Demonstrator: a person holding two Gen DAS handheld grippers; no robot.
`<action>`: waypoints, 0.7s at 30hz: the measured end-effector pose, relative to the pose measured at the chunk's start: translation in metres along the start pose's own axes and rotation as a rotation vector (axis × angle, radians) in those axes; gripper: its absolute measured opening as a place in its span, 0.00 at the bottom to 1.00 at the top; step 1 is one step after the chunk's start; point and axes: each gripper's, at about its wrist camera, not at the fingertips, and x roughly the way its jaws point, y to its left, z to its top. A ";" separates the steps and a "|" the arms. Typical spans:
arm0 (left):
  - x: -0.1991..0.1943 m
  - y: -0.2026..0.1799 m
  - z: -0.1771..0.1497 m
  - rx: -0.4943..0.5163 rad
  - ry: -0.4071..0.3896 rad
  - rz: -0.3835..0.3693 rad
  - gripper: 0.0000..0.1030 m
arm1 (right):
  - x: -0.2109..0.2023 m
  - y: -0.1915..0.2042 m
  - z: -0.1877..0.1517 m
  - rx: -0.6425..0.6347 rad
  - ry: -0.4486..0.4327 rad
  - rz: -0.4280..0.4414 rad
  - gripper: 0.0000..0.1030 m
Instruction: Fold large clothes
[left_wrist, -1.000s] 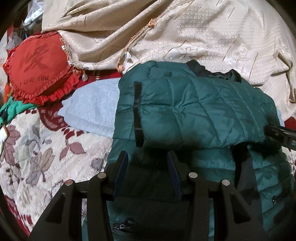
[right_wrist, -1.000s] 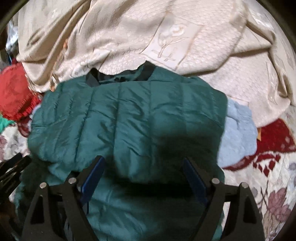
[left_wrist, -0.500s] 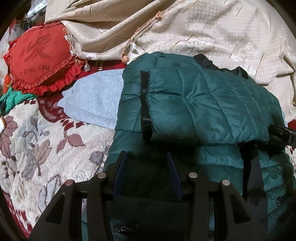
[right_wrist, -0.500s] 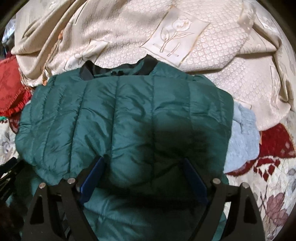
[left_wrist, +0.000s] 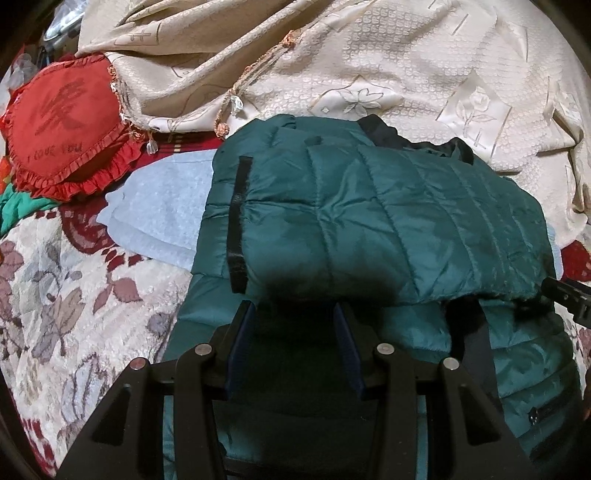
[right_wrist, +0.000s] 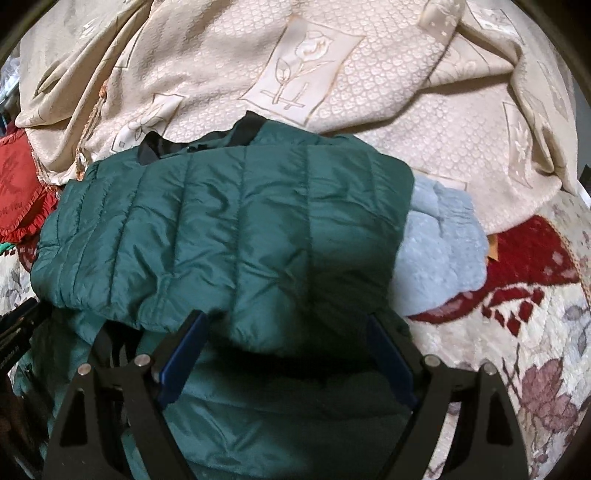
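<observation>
Green quilted jacket (left_wrist: 388, 221) lying folded on a floral blanket (left_wrist: 55, 295), seen from both wrist cameras

The jacket is doubled over, its upper layer resting on the lower part, with the black collar (right_wrist: 159, 147) at the far edge against a cream embroidered cloth (right_wrist: 332, 74). A pale blue garment (left_wrist: 159, 214) lies under the jacket and shows on either side of it; a red ruffled cushion (left_wrist: 62, 129) sits well to the left. The left gripper (left_wrist: 295, 328) hovers over the lower layer just short of the fold edge, jaws partly apart with nothing between the pads. The right gripper (right_wrist: 286, 332) has its jaws wide apart, the folded edge reaching between its fingers (right_wrist: 184, 354), though the pads do not press on the fabric
</observation>
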 end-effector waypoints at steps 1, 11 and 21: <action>-0.001 -0.001 -0.001 0.004 0.001 -0.003 0.25 | -0.001 -0.002 -0.002 0.002 0.001 -0.002 0.87; -0.025 -0.002 -0.017 0.063 0.016 -0.006 0.25 | -0.021 -0.016 -0.034 0.013 0.040 -0.013 0.87; -0.056 0.036 -0.050 0.015 0.089 -0.030 0.25 | -0.057 -0.026 -0.076 -0.001 0.083 -0.007 0.87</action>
